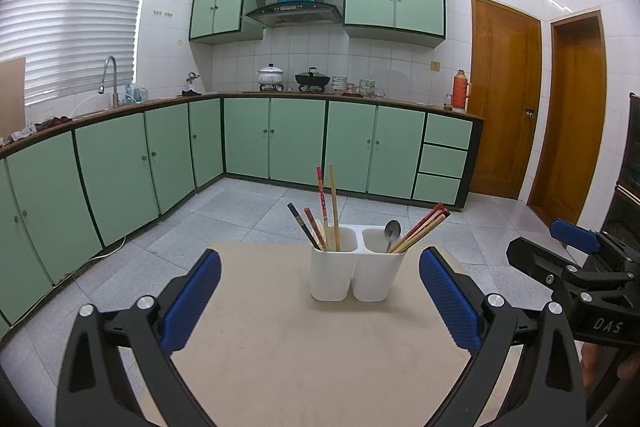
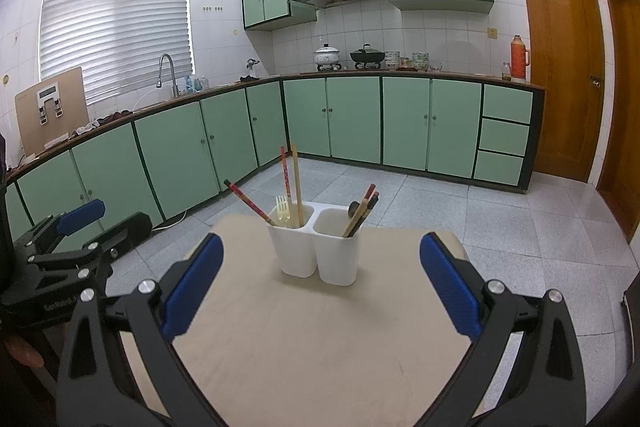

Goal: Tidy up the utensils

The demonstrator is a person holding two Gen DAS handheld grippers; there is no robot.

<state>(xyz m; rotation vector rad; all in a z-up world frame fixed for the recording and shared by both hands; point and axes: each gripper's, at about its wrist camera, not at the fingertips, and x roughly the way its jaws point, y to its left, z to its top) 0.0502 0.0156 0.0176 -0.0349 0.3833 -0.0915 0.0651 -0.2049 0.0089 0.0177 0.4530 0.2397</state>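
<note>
From my left wrist, my left gripper (image 1: 320,301) is spread wide and empty before the white two-cup holder (image 1: 356,273) on the beige table (image 1: 304,355); chopsticks (image 1: 334,207) and a spoon (image 1: 392,231) stand inside. From my right wrist, my right gripper (image 2: 320,283) is also spread and empty, and a yellow fork (image 2: 282,211) shows in the left cup.

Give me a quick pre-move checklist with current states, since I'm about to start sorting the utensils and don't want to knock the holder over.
1. Left claw open and empty: ok.
2. Right claw open and empty: ok.
3. White two-compartment holder upright on the table: ok.
4. Utensils sorted by type: not ok; chopsticks share the right compartment with the spoon, and the fork sits among chopsticks in the left one.
5. Path to the holder free: ok.
6. Whether the holder is weighted or fixed: cannot tell.
</note>
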